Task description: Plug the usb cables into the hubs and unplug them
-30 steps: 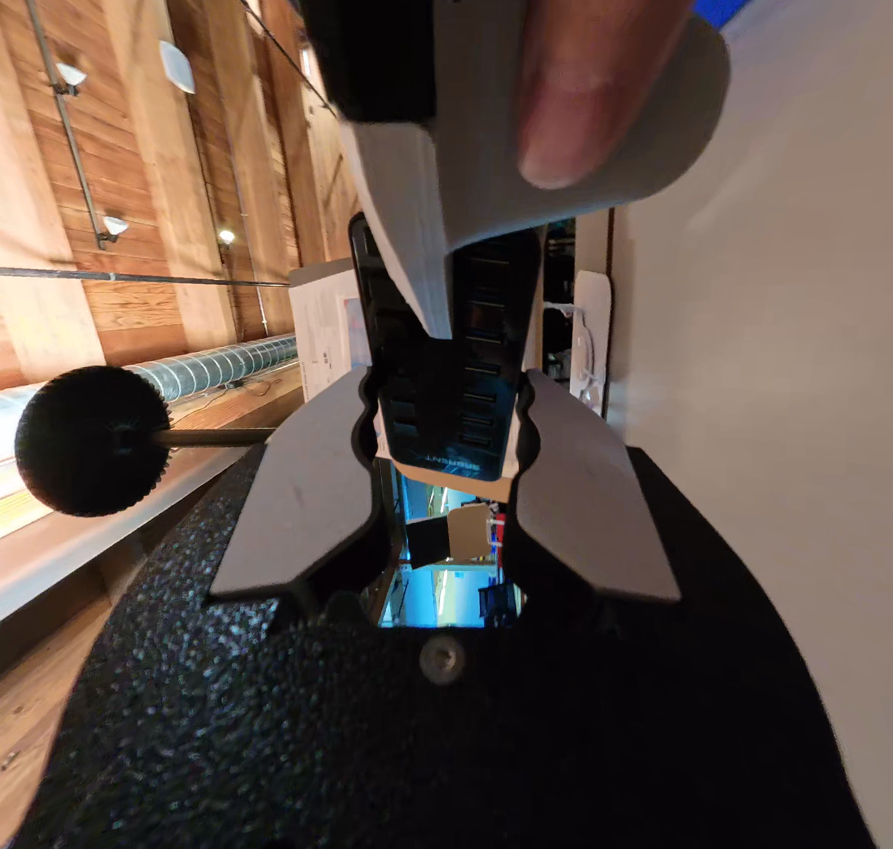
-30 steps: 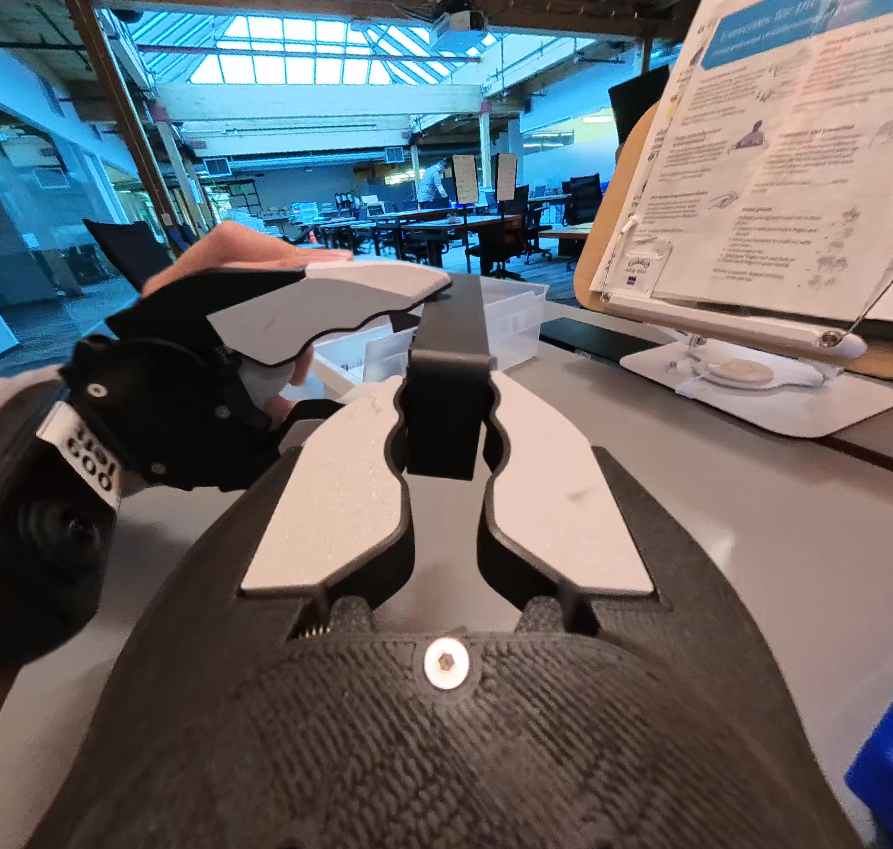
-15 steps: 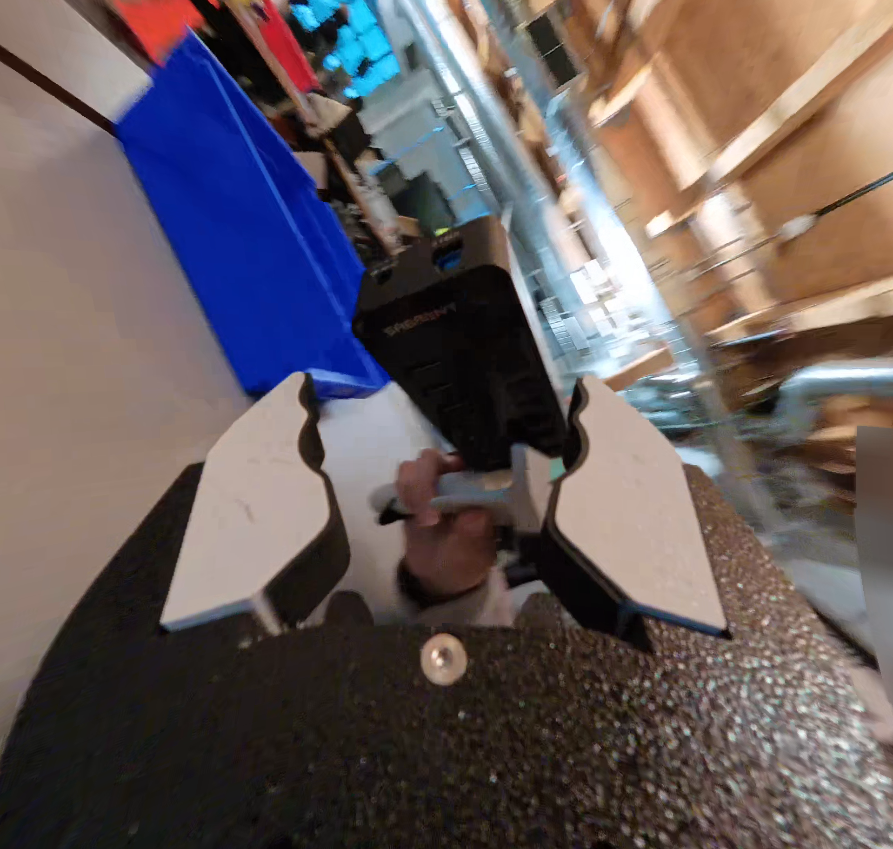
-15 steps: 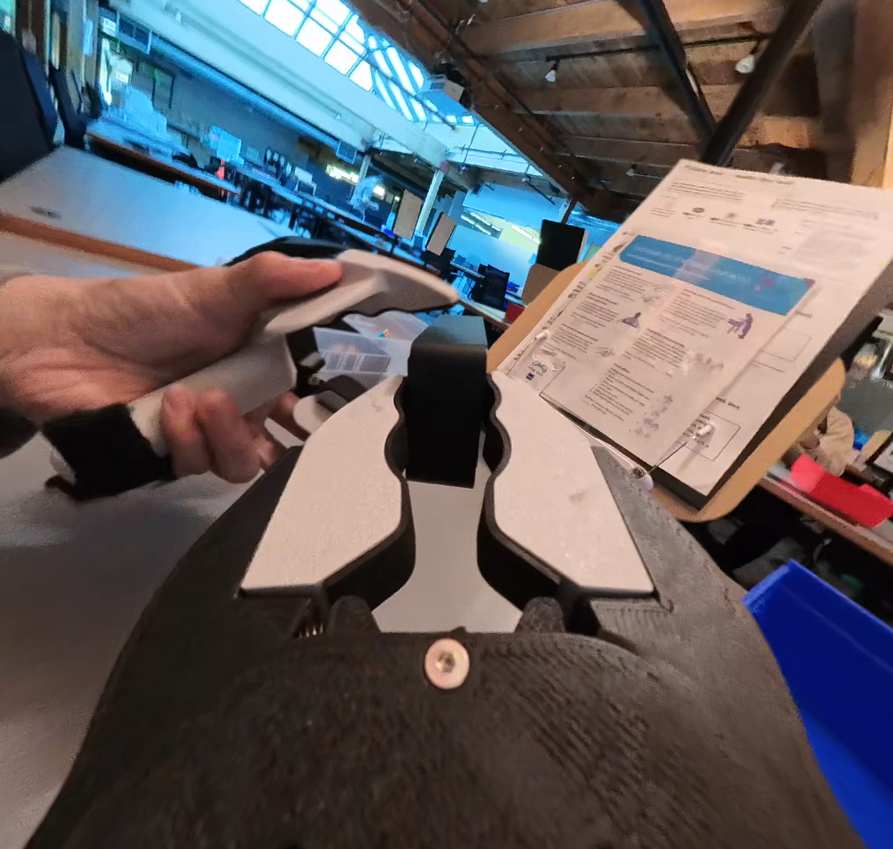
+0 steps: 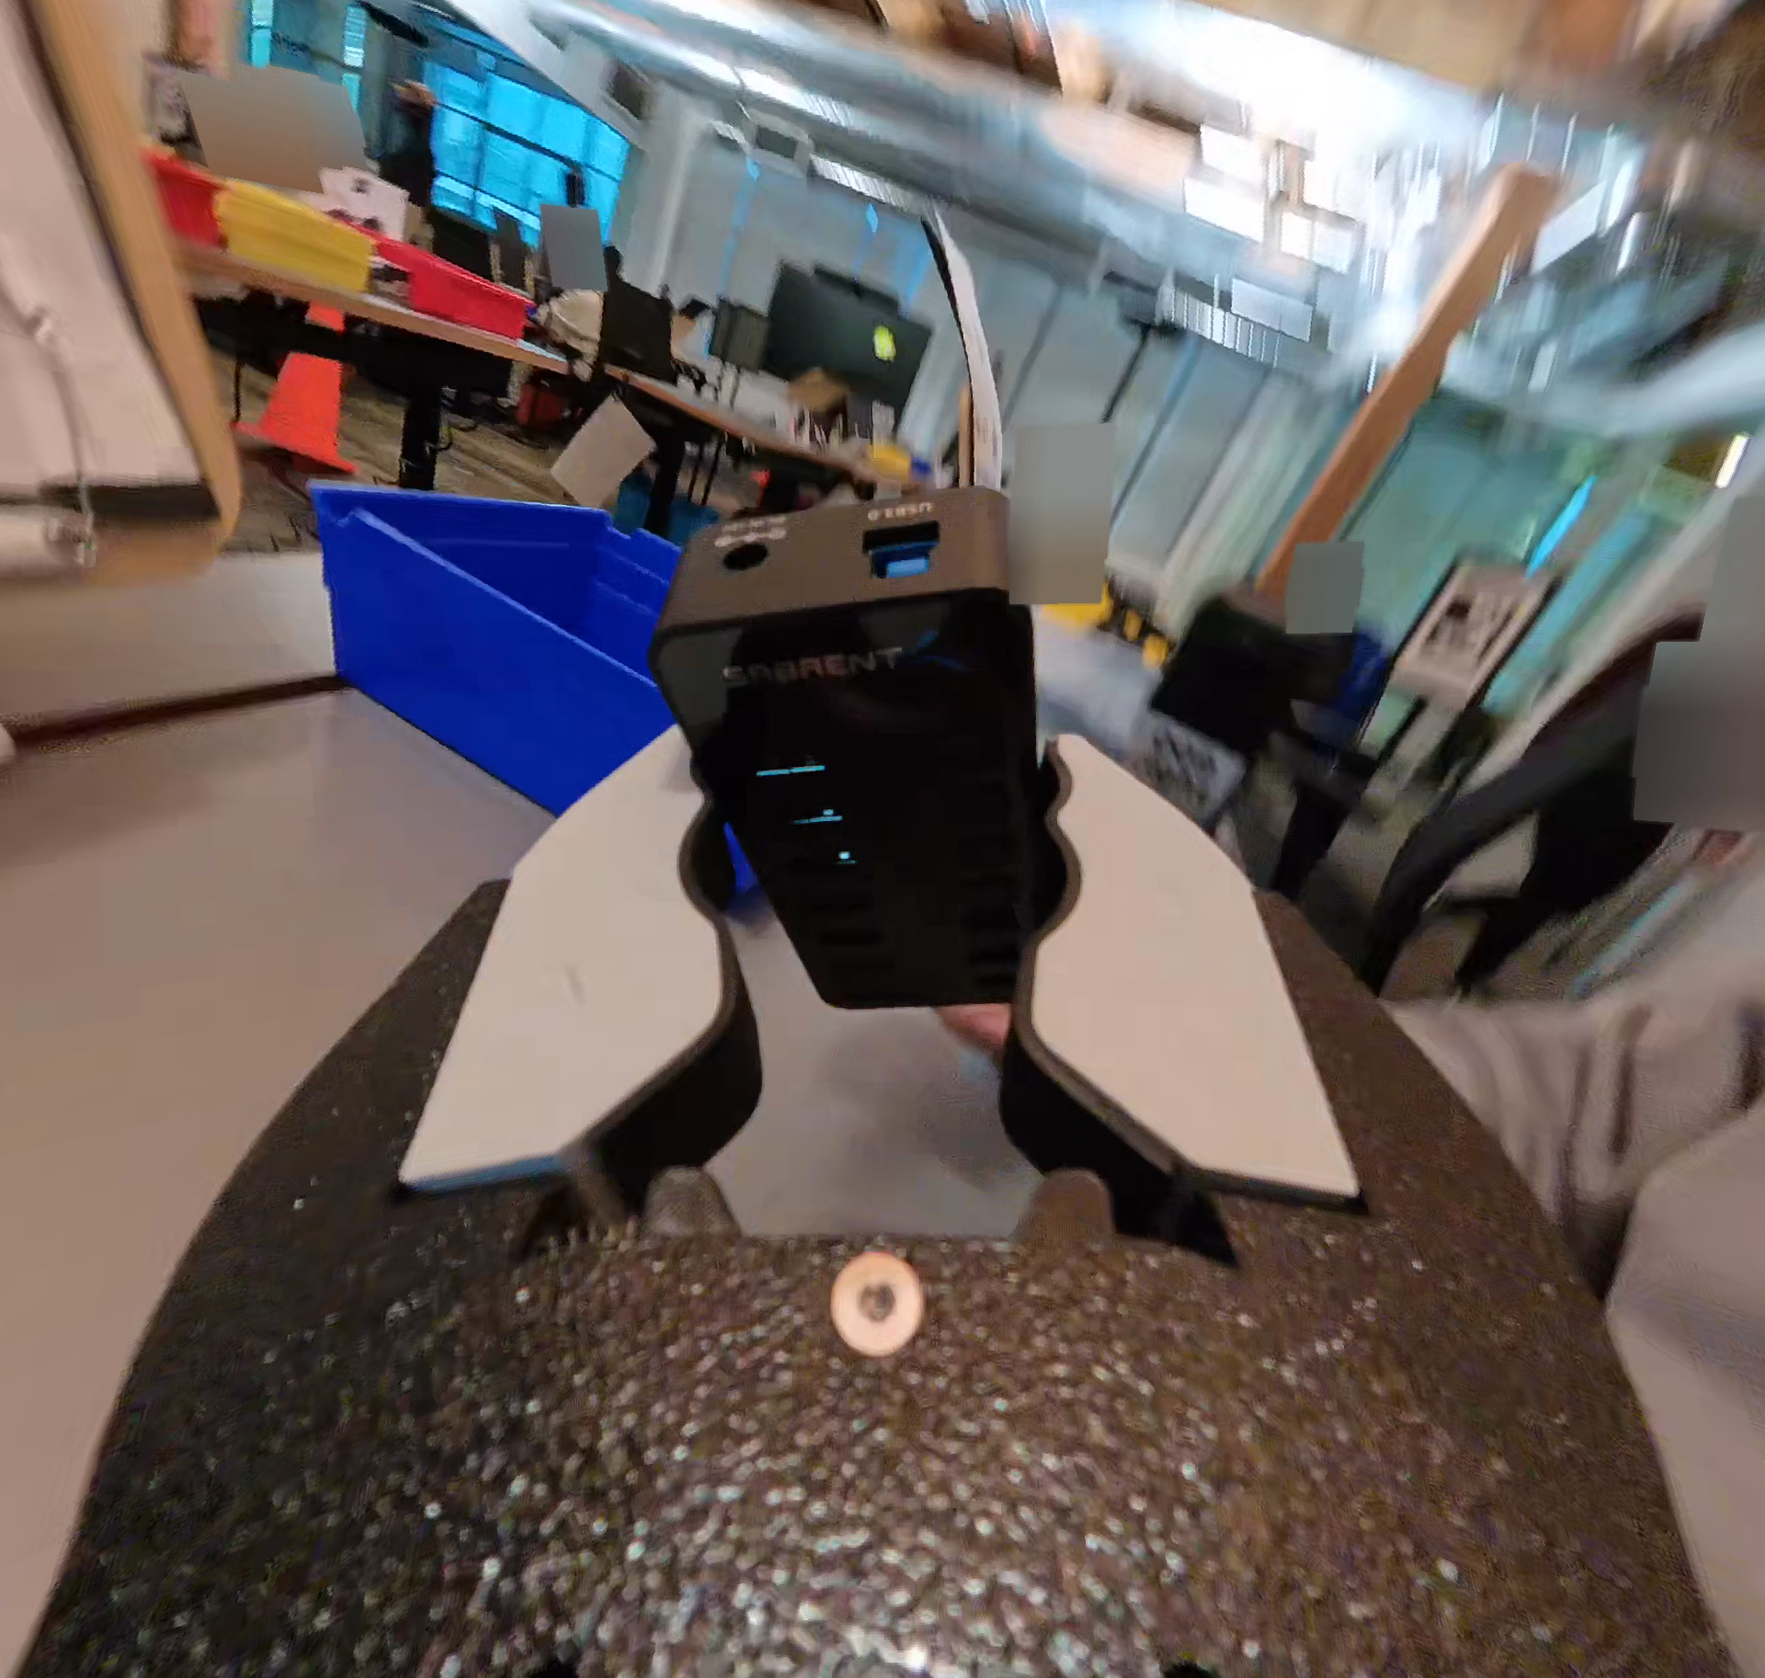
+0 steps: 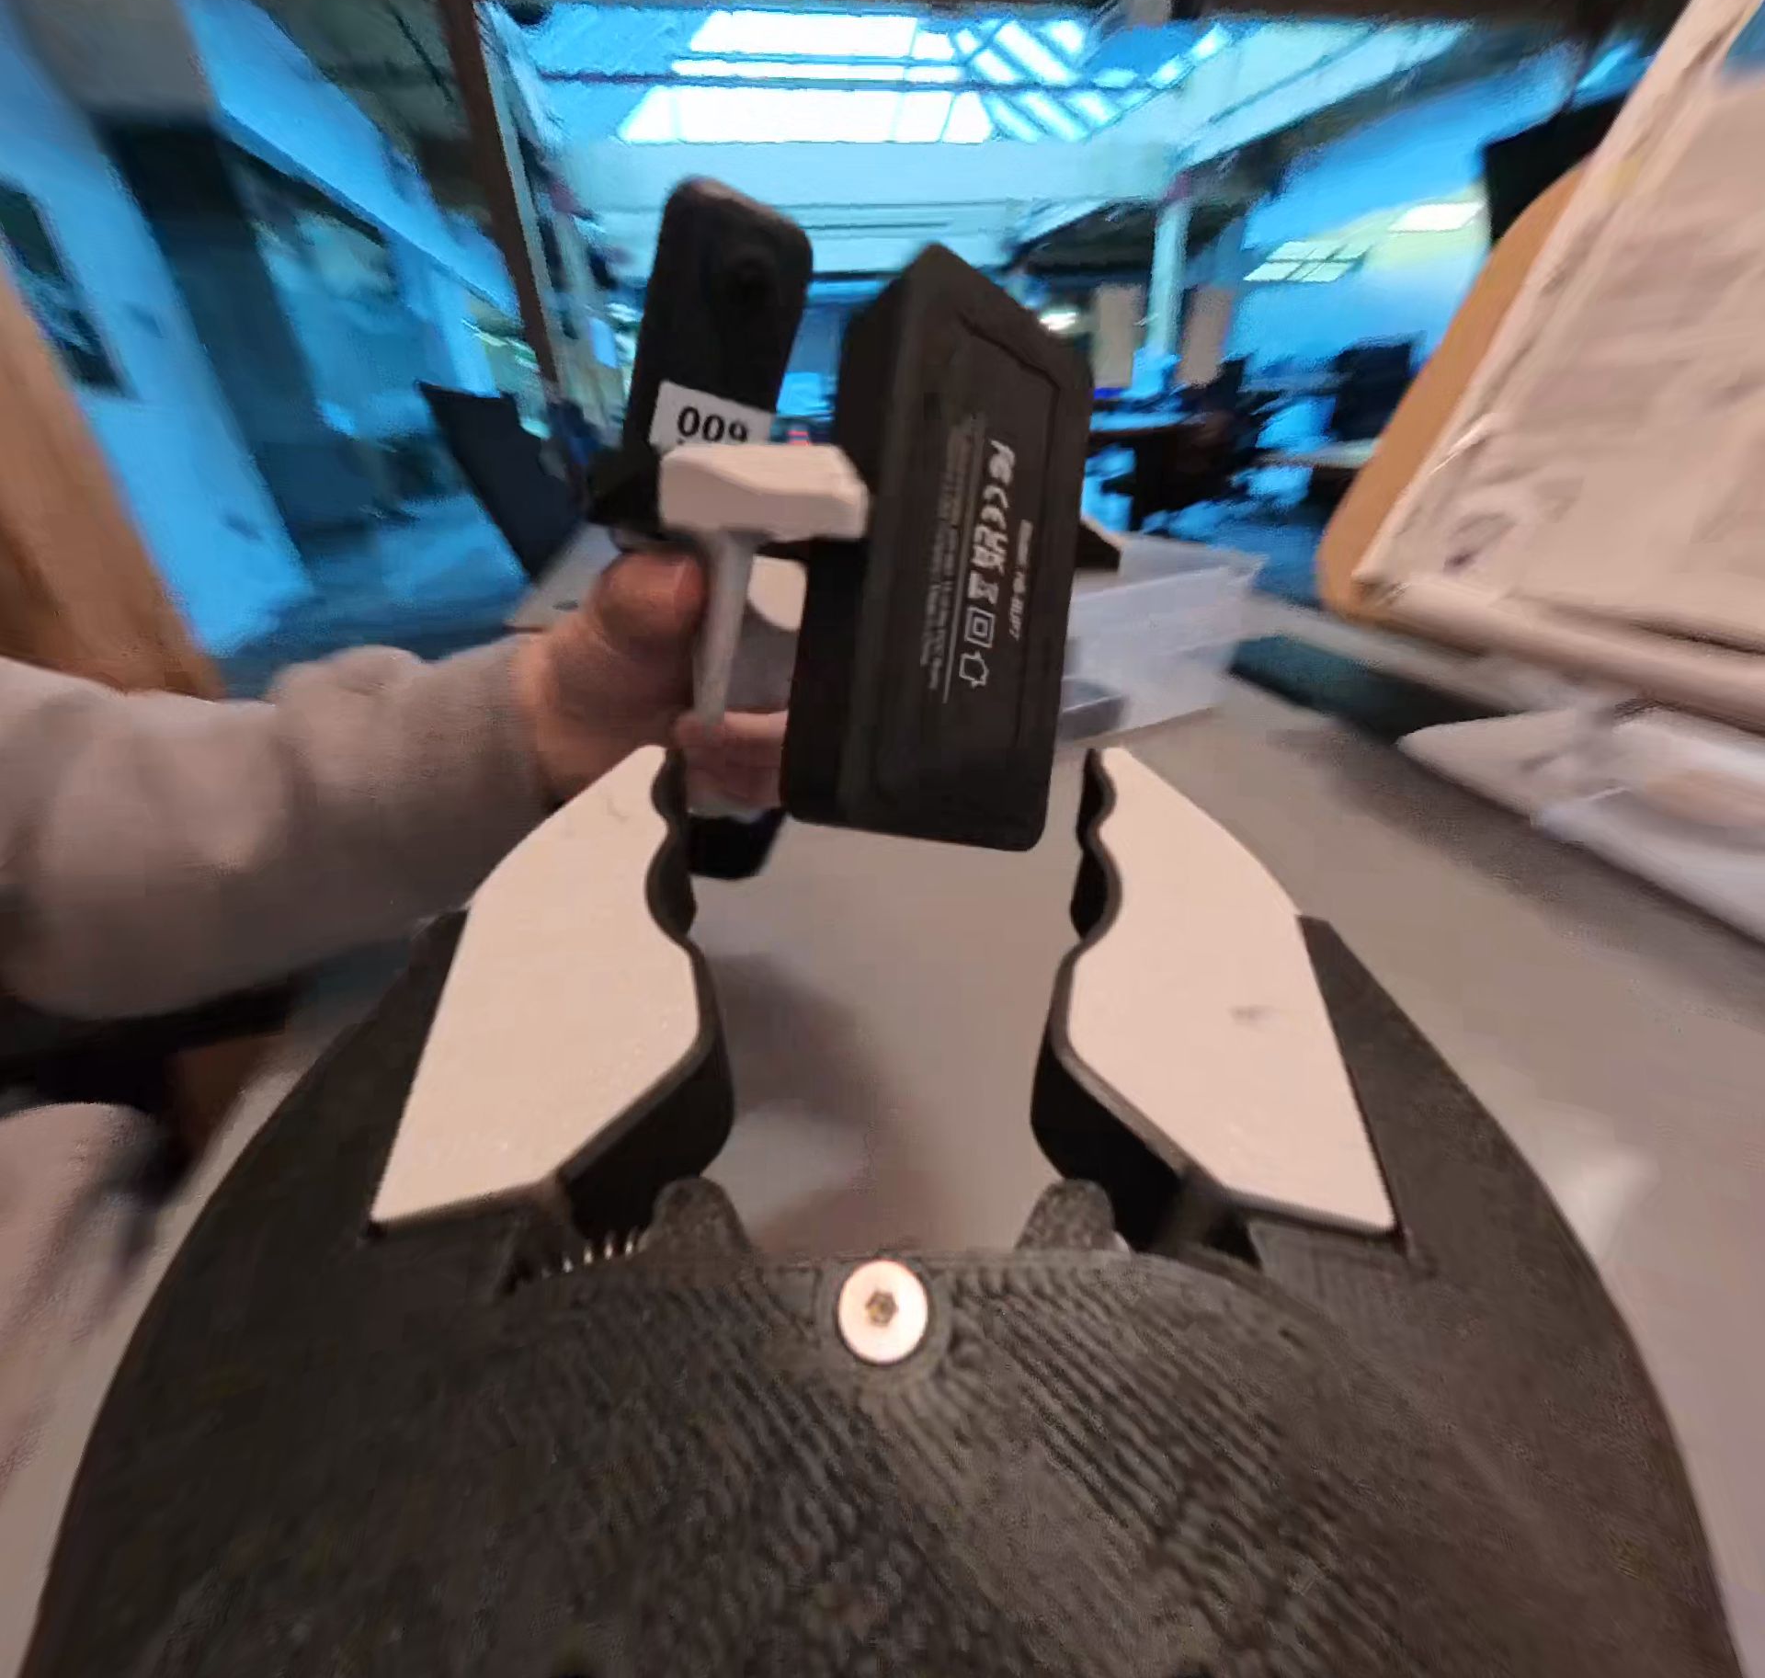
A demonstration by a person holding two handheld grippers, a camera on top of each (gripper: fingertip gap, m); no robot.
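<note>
Grey tabletop (image 6: 1433, 916) below: left gripper (image 5: 874, 830) clamps the hub (image 5: 864, 772) upright; right gripper (image 6: 874, 830) gapes wide, empty (fetch a cable, square it to a port).

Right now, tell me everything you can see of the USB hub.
The USB hub is a slim black box, glossy on top with rows of slots, matte and printed underneath. Its far end has a blue port and a round socket. The left tongs clamp its sides, holding it above the table.

grey tabletop (image 5: 191, 916) near | blue bin (image 5: 497, 620) left | far desks with monitors (image 5: 840, 333) | orange cone (image 5: 306, 409) | skylight (image 6: 812, 75) overhead
</note>
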